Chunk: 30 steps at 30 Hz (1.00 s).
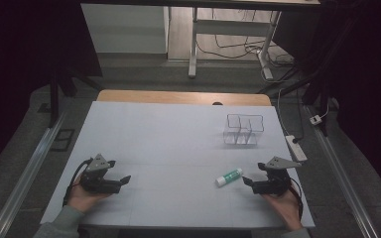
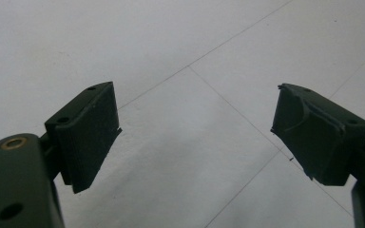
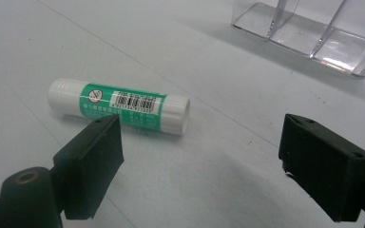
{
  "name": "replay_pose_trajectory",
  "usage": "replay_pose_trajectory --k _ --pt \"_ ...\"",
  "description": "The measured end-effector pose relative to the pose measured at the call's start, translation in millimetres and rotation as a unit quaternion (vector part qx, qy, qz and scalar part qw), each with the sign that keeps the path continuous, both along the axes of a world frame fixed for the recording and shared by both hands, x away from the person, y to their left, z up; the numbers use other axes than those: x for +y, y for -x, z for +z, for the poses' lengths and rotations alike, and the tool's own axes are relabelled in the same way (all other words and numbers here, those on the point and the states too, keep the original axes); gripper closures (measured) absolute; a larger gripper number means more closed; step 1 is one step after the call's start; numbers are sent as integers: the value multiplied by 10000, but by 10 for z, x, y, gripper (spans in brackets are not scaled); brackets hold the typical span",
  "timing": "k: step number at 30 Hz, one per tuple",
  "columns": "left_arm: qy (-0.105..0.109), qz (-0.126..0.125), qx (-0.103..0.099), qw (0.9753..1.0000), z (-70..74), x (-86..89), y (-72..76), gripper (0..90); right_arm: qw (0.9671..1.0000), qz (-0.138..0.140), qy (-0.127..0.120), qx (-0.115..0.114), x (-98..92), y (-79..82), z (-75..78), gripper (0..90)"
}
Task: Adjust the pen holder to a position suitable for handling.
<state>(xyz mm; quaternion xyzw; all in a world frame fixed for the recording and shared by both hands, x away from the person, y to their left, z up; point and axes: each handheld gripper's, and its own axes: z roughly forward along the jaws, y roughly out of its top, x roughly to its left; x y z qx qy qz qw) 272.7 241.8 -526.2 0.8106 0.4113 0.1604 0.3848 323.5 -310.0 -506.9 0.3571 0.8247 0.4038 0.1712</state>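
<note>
White sheeting covers the table (image 1: pixel 178 129), faint seams crossing it, with dark floor and desk legs beyond its far edge. Nearest the person, at about seven o'clock on the sheet, the left gripper (image 1: pixel 124 179) sits in a hand (image 1: pixel 82 196), its jaws spread wide over bare surface with nothing between them. At about five o'clock the right gripper (image 1: pixel 248 180) is held in the other hand (image 1: pixel 284 203), jaws likewise wide apart and empty. Just beyond its tips, toward ten o'clock from that gripper, a glue stick (image 3: pixel 119 106) lies on its side: a white tube with a green label band, a barcode panel and a small round prohibition mark (the print is too small to read), not touching either jaw. Farther off, toward one o'clock on the table, stands a clear plastic organizer (image 1: pixel 243 130) with divided compartments, well apart from the stick.
</note>
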Motion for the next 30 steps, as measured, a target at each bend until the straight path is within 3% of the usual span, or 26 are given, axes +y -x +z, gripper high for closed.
replay_pose_trajectory --k 17,30 --pt "-71 -10 2 10000 -15 -10 -10 157 9998 -211 -30 -53 -14 -86 33 156" --pt "-131 -64 37 9999 -35 -14 -20 161 9993 -365 46 -18 59 -295 94 188"
